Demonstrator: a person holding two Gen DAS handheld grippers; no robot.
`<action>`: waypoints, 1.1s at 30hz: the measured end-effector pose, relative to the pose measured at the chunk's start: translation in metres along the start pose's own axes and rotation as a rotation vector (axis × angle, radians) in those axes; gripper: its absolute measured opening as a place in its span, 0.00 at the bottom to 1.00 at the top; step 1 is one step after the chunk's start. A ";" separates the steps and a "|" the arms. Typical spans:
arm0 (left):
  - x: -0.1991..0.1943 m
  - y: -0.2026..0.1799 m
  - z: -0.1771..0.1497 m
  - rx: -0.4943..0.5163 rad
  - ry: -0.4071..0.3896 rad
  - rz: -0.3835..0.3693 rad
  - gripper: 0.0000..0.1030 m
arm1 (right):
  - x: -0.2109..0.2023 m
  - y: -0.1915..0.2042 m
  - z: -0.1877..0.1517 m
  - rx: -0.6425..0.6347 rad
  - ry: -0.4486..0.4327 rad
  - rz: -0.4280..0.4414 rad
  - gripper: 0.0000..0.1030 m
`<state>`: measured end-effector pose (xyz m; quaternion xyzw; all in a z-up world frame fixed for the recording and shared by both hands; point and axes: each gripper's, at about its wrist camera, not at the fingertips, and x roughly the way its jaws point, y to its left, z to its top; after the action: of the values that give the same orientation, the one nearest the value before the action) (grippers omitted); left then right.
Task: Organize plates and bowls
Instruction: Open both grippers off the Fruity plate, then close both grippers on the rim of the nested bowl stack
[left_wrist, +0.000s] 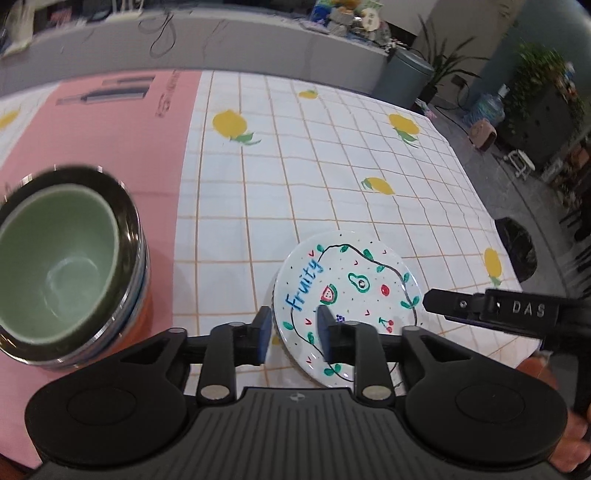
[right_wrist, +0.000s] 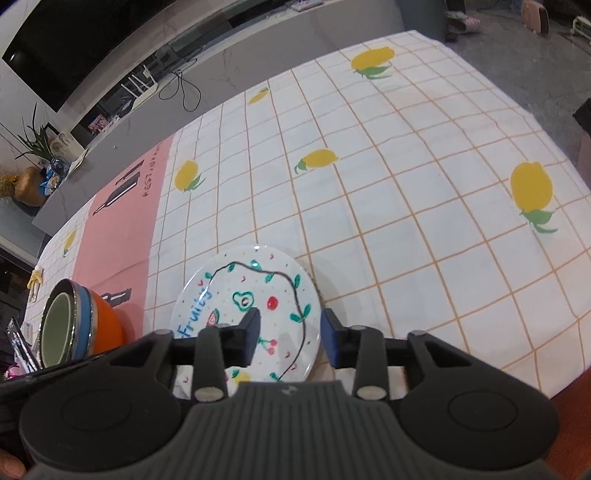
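Item: fruit plate (left_wrist: 347, 295), topmost of what looks like a stack, on the checked tablecloth (right_wrist: 406, 206); nested bowls (left_wrist: 62, 258) on the pink mat to its left.

Risk: we could nudge the plate off-centre if either tip catches its rim while lifting.

Left gripper (left_wrist: 293, 328), right gripper (right_wrist: 291, 338): both part open over opposite rims, gripping nothing.

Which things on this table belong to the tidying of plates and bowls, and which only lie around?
Belong to the job:
- round white plate with painted fruit and the word "Fruity"
- nested stack of bowls, pale green one innermost, then steel, blue and orange
- left tongs and right tongs, both open at the plate's rim

Only lying around:
- white checked tablecloth with yellow lemons
- pink mat
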<state>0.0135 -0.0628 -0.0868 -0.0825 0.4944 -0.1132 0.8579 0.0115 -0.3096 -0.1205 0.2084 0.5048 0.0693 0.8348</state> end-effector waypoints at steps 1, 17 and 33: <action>-0.003 -0.002 0.001 0.017 -0.001 -0.004 0.41 | 0.000 0.000 0.000 0.009 0.008 0.002 0.40; -0.082 0.049 0.028 -0.024 -0.189 -0.027 0.72 | 0.000 0.046 0.008 0.086 0.106 0.192 0.75; -0.106 0.138 0.038 -0.081 -0.213 0.027 0.81 | 0.042 0.155 0.006 -0.014 0.205 0.261 0.86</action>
<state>0.0105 0.1000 -0.0145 -0.1219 0.4058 -0.0721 0.9029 0.0519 -0.1577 -0.0873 0.2583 0.5553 0.2016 0.7644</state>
